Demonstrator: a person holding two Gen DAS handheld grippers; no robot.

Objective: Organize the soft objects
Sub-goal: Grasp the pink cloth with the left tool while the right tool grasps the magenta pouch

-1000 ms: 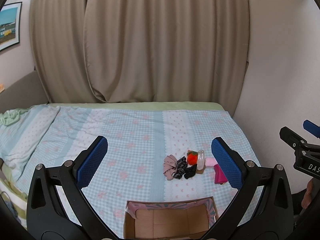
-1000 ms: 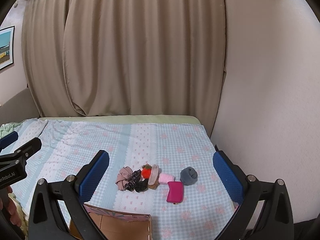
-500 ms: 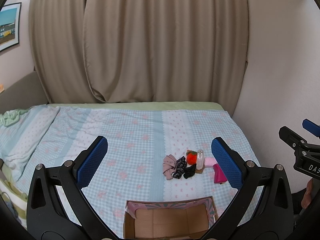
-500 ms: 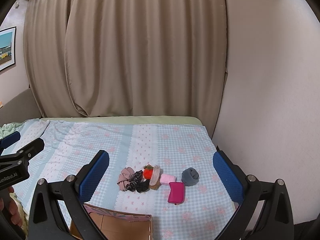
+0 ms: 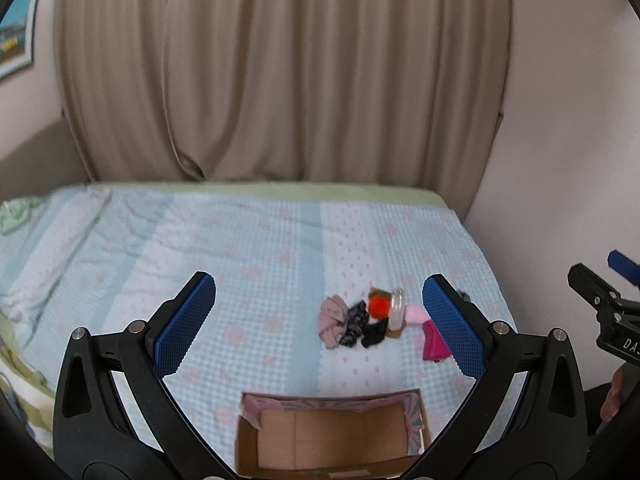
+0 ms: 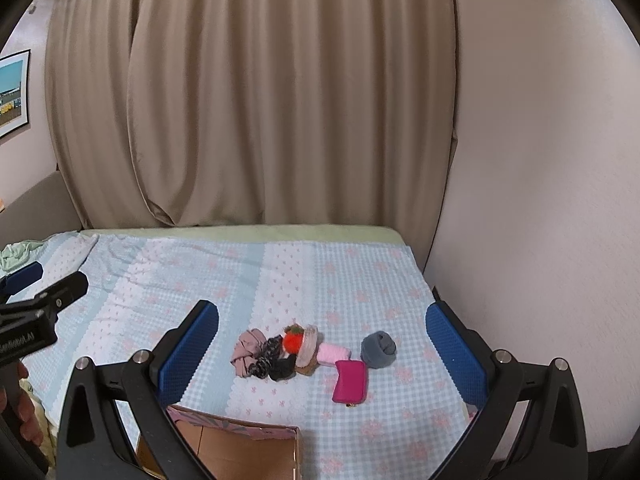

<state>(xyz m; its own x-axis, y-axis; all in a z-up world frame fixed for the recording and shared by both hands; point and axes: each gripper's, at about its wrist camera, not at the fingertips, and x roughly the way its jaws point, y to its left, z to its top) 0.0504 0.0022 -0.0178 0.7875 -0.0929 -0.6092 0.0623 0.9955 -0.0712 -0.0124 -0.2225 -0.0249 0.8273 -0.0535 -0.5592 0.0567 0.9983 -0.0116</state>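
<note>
Two grippers, left gripper (image 5: 318, 320) and right gripper (image 6: 322, 346), held above the bed (image 6: 280, 280) with jaws wide apart and empty; nearest, cardboard box (image 5: 332, 438); beyond it pile of soft objects (image 6: 298, 352), apparently scrunchies, pouch, rolled socks

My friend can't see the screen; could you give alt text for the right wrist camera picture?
An open gripper hangs above a checked bedspread, framing a small pile: scrunchies, red pompom, pink roll, grey sock ball, magenta pouch. A cardboard box sits nearest, beige curtains behind.
</note>
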